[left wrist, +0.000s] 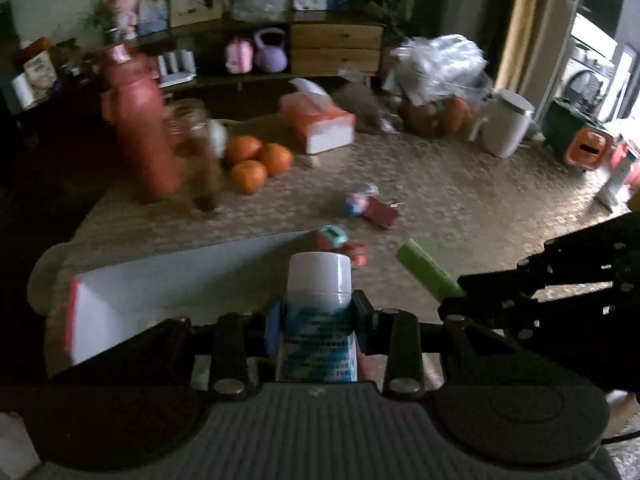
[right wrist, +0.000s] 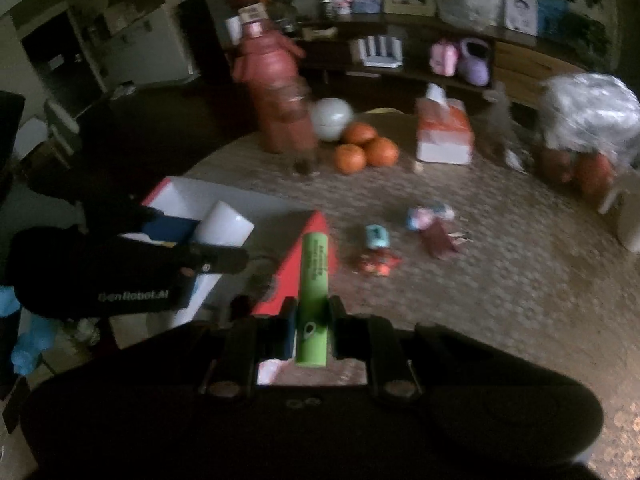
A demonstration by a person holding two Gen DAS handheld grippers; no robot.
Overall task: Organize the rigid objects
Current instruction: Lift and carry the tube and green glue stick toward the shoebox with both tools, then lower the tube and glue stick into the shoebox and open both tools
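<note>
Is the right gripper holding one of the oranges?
No, the right gripper is shut on a green tube, while the three oranges lie far off on the table beside the red bottle.

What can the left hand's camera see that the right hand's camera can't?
Only the left wrist view shows the white mug and the green bin. Only the right wrist view shows the round white ball beside the oranges. Both show the left gripper clamping a white-capped bottle, the right gripper clamping a green tube, the tissue box and the tall red flask.
</note>
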